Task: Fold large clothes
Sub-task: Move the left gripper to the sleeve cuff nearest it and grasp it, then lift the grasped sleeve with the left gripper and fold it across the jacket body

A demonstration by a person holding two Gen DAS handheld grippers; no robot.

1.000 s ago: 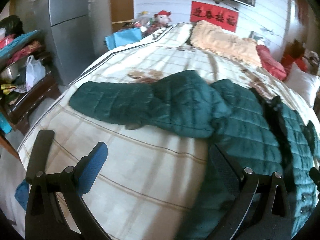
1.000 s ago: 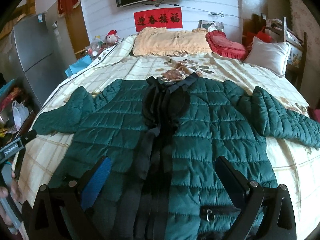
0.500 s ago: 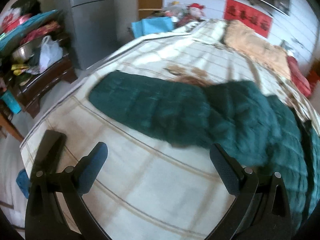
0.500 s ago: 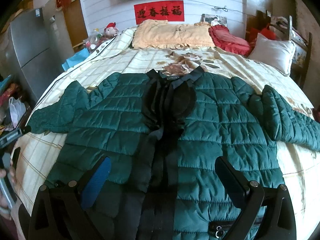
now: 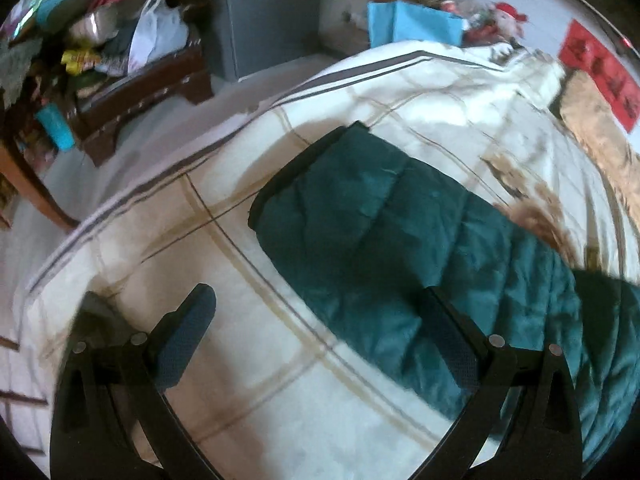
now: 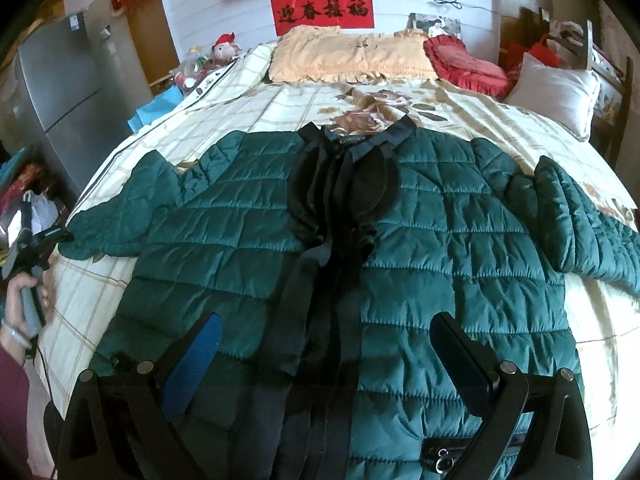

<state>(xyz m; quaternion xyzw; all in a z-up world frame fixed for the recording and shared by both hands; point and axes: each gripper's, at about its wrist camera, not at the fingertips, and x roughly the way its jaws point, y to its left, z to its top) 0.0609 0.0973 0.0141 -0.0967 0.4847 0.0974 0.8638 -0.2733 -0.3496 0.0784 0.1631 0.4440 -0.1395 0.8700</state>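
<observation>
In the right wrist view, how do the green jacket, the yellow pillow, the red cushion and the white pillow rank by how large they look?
Largest to smallest, as they appear:
1. green jacket, though it lies nearest the camera
2. yellow pillow
3. red cushion and white pillow: these look about alike, so I do not rank them.

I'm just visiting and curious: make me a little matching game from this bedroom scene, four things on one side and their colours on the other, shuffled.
Things:
1. jacket
2. banner
3. fridge
4. long pillow

Colours:
A. grey
B. peach
C. dark green
D. red

Pairs: 1-C, 2-D, 3-A, 4-B
</observation>
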